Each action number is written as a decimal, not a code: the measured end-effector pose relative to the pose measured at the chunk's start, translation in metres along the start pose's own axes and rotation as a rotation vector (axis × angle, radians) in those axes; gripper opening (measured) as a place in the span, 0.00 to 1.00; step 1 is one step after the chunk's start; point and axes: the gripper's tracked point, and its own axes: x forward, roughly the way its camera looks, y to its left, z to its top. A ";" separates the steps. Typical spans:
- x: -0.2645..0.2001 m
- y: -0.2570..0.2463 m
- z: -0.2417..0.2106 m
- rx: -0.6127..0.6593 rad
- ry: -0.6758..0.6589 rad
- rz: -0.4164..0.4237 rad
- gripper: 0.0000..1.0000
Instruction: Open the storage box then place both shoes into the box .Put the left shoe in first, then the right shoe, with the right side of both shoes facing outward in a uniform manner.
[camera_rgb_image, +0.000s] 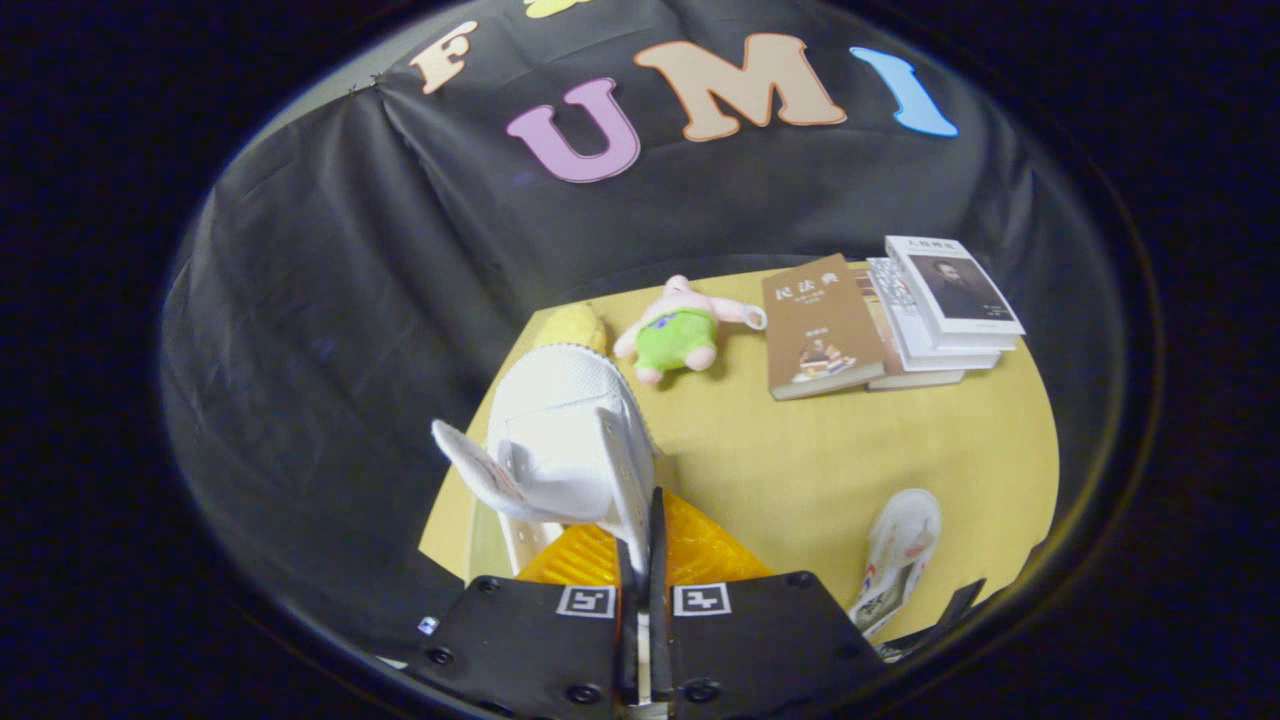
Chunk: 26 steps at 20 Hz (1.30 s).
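Currently your gripper (643, 520) has its fingers drawn close together, clamped on the side wall of a white shoe (565, 440). You hold that shoe raised, toe pointing away from you, its tongue (470, 468) flopped out to one side. Beneath the shoe sits the box (600, 560), of which an orange ribbed panel and a clear wall show; whether the shoe touches it, you cannot tell from here. The second shoe (897, 555) lies on its side on the yellow table (860, 450), well apart from the box, off to the other side of your fingers. Beyond the held shoe, a yellow toy (570, 325) and a pink plush in green (678, 335) rest near the table's far edge. Beside them a brown book (818, 330) lies flat, just next to a stack of books (945, 305)
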 end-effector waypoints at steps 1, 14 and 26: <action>0.005 0.017 0.000 -0.001 0.006 0.020 0.08; 0.134 0.071 -0.096 -0.149 0.210 -0.129 0.07; 0.171 0.058 -0.150 -0.153 0.366 -0.203 0.11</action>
